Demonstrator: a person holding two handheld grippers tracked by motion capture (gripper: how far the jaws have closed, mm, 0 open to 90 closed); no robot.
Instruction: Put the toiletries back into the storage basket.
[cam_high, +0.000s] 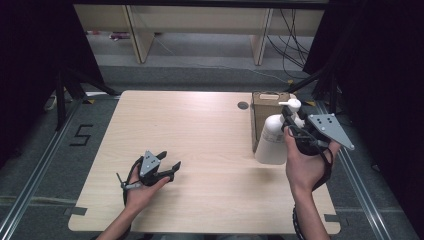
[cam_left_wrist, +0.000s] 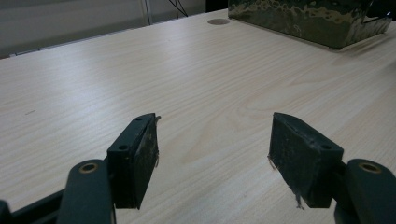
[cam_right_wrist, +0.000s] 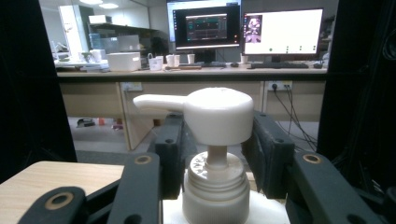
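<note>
Bottle (cam_high: 272, 140) upright at right of frame, spout pointing up-left; right tongs (cam_high: 292, 125) pinch its neck, left tongs (cam_high: 167, 165) spread.

Table (cam_high: 200, 130): light wood-grain top, bare across its middle.
Cable hole (cam_high: 243, 105): dark round grommet in the tabletop near the far edge, just left of the box.
Cardboard box (cam_high: 262, 107): brown, upright on the table's far right.
Floor marking (cam_high: 81, 135): a black "5" left of the table.
Monitors (cam_right_wrist: 282, 31): 2 lit screens side by side on a desk beyond the table.
Cups (cam_right_wrist: 173, 59): small white ones, possibly paper, left of the monitors.
</note>
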